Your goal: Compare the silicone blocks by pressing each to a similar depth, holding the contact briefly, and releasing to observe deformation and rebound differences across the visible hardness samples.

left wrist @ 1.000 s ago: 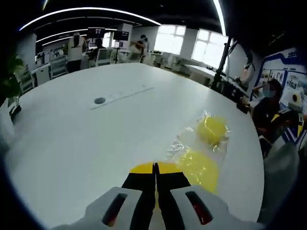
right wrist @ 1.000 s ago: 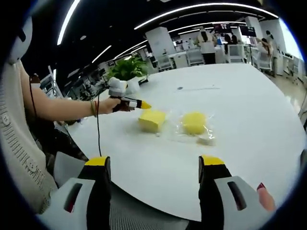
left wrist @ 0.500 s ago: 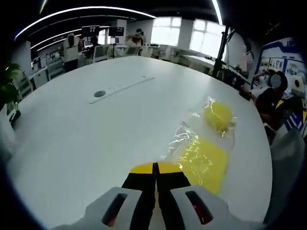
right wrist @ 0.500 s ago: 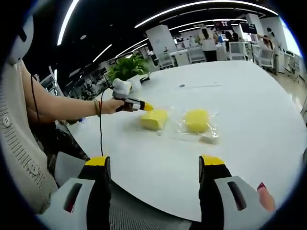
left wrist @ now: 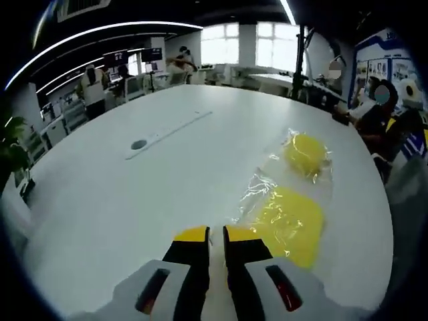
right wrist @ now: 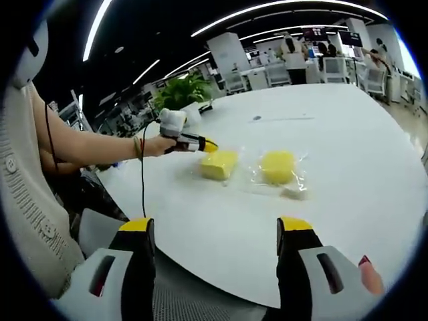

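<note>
The large white table point(right wrist: 348, 200) carries two yellow silicone blocks inside clear wrapping. The square block point(left wrist: 289, 224) lies just beside the left gripper point(left wrist: 208, 235), whose yellow-tipped jaws stand almost closed with only a thin gap and hold nothing. The round block point(left wrist: 307, 152) lies farther along, its edges blurred by the crinkled film. In the right gripper view the right gripper point(right wrist: 214, 231) is wide open and empty — well apart from the blocks, low at the table edge.
</note>
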Motion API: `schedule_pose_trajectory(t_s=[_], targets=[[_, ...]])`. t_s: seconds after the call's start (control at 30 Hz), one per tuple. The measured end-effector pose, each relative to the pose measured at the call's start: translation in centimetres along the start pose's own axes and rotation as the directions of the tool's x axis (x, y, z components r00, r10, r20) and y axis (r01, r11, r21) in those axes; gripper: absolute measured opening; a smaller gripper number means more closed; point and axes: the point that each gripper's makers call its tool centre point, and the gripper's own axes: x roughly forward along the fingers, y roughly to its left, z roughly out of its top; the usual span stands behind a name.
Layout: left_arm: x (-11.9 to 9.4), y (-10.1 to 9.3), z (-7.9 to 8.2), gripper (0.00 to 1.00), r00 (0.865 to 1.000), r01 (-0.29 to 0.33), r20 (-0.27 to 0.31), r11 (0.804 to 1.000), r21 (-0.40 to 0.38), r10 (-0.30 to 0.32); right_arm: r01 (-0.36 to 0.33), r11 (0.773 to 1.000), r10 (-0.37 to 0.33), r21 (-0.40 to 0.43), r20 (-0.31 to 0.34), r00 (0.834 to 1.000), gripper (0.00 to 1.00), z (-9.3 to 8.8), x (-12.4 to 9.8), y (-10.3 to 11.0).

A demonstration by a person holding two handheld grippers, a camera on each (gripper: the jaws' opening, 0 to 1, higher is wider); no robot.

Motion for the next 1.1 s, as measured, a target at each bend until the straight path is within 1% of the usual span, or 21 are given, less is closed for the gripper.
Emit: schedule_pose_trajectory(t_s=[0.13, 0.23, 0.47, 0.63, 0.73, 0.8, 0.87, 1.1], targets=[[0.0, 0.4, 0.2, 0.17, 1.0, -0.012, 0.01, 1.0, -0.02, 0.012, -0.004, 1.0, 0.004, -0.001, 0.004, 1.0, 0.69, 0.1, 0.0, 0.1], [0.1, 0.5, 0.3, 0.23, 1.0, -0.008, 0.026, 0.998, -0.056, 0.01, -0.006, 1.0, 0.006, -0.001, 0.002, 1.0, 0.68, 0.0, 0.1, 0.1], [-0.3, 0.4, 0.2, 0.29, 0.999, -0.012, 0.035, 0.997, -0.08, 0.014, -0.013, 1.0, 0.013, -0.001, 0.002, 1.0, 0.68, 0.0, 0.2, 0.2], [-1.3, 0.5, 0.5, 0.3, 0.998, -0.025, 0.058, 0.994, -0.106, 0.031, -0.025, 1.0, 0.025, -0.008, 0.0, 1.0, 0.68, 0.0, 0.4, 0.5], [-2.2, 0.3, 0.9, 0.34, 0.995, -0.023, 0.091, 0.989, -0.144, 0.036, -0.035, 0.999, 0.035, -0.014, 0.001, 0.999, 0.68, 0.1, 0.4, 0.7], [-2.8, 0.1, 1.1, 0.37, 0.994, -0.025, 0.104, 0.986, -0.163, 0.042, -0.036, 0.999, 0.036, -0.021, 0.001, 0.999, 0.68, 0.2, 0.5, 0.8], [-3.4, -0.2, 1.3, 0.37, 0.992, -0.024, 0.119, 0.985, -0.171, 0.045, -0.043, 0.999, 0.043, -0.029, 0.004, 0.999, 0.68, 0.3, 0.5, 0.9], [-5.3, -1.1, 1.3, 0.4, 0.989, -0.036, 0.138, 0.984, -0.176, 0.061, -0.061, 0.997, 0.061, -0.046, 0.009, 0.998, 0.68, 0.5, 0.5, 1.5]])
